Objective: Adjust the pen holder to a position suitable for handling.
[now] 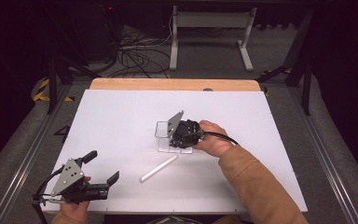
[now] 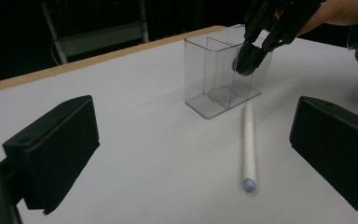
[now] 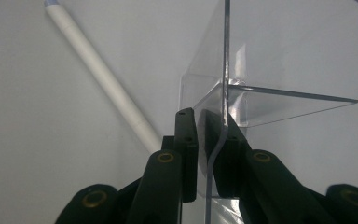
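Note:
A clear plastic container (image 1: 164,134) with two compartments stands upright near the middle of the white table (image 1: 121,116). My right gripper (image 1: 175,139) comes down on it from the right and is shut on its near side wall; in the right gripper view the jaws (image 3: 200,122) pinch the thin clear wall (image 3: 225,70) between them. A white pen (image 1: 158,168) with a pale blue tip lies flat just in front of the container. My left gripper (image 1: 103,167) rests at the table's front left, open and holding nothing, aimed toward the pen (image 2: 248,140) and the container (image 2: 214,79).
The table's wooden far edge (image 1: 172,84) borders the white surface. Beyond it, on the floor, stand a white table frame (image 1: 209,32) and tangled cables (image 1: 135,56). A person's tan sleeve (image 1: 256,182) reaches in from the bottom right.

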`<state>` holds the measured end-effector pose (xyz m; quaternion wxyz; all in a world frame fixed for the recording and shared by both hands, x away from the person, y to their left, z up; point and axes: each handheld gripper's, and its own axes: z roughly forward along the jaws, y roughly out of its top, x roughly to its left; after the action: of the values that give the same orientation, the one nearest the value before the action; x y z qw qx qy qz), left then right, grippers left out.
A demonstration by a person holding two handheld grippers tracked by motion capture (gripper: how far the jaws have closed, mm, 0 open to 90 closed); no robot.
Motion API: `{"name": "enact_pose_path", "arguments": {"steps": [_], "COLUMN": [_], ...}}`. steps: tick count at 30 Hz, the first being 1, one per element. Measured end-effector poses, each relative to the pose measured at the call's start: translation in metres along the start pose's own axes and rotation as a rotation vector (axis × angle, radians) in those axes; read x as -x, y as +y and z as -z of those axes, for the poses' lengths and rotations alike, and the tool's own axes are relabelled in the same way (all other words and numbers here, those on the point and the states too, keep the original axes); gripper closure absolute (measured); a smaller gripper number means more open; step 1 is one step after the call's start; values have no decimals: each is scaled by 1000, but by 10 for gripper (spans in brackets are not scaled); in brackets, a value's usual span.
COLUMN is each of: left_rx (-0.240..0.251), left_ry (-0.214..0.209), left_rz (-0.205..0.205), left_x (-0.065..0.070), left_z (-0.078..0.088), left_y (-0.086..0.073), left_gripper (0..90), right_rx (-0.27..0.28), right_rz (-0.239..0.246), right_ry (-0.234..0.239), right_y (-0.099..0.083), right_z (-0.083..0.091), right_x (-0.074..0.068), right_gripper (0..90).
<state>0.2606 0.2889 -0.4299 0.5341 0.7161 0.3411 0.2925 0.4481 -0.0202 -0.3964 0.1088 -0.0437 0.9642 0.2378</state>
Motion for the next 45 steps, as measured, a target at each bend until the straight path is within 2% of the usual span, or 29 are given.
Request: {"name": "enact_pose_path", "arguments": {"steps": [13, 22, 29, 35, 36, 37, 41, 43, 44, 45], "left_rx": [-1, -3, -3, -2, -3, -5, -7, -9, -7, -5], "left_ry": [0, -2, -1, -2, -2, -3, -5, -4, -5, -6], "left_rz": [2, 2, 1, -2, 1, 0, 2, -4, 0, -3], "left_x": [0, 1, 1, 1, 1, 1, 1, 0, 1, 0], "left_z": [0, -1, -2, -1, -2, -2, -2, -3, -3, -3], "left_y": [0, 0, 0, 0, 0, 0, 0, 0, 0, 0], "left_gripper": [19, 19, 19, 19, 19, 19, 18, 17, 16, 15], "right_rx": [7, 7, 10, 10, 9, 9, 66, 84, 130, 150], "right_rz": [16, 5, -29, -20, -21, -21, -83, -92, -120, -126], "right_ry": [12, 12, -3, -6, -15, -15, -8, -11, -8, -4], "right_y": [-1, 0, 2, 2, 2, 2, 2, 3, 3, 3], "right_z": [1, 1, -1, -1, 0, 0, 10, 13, 22, 27], "right_x": [-1, -2, -3, -3, -4, -4, -2, -1, -2, -1], "right_gripper": [827, 822, 824, 811, 720, 720, 538, 508, 437, 415]}}
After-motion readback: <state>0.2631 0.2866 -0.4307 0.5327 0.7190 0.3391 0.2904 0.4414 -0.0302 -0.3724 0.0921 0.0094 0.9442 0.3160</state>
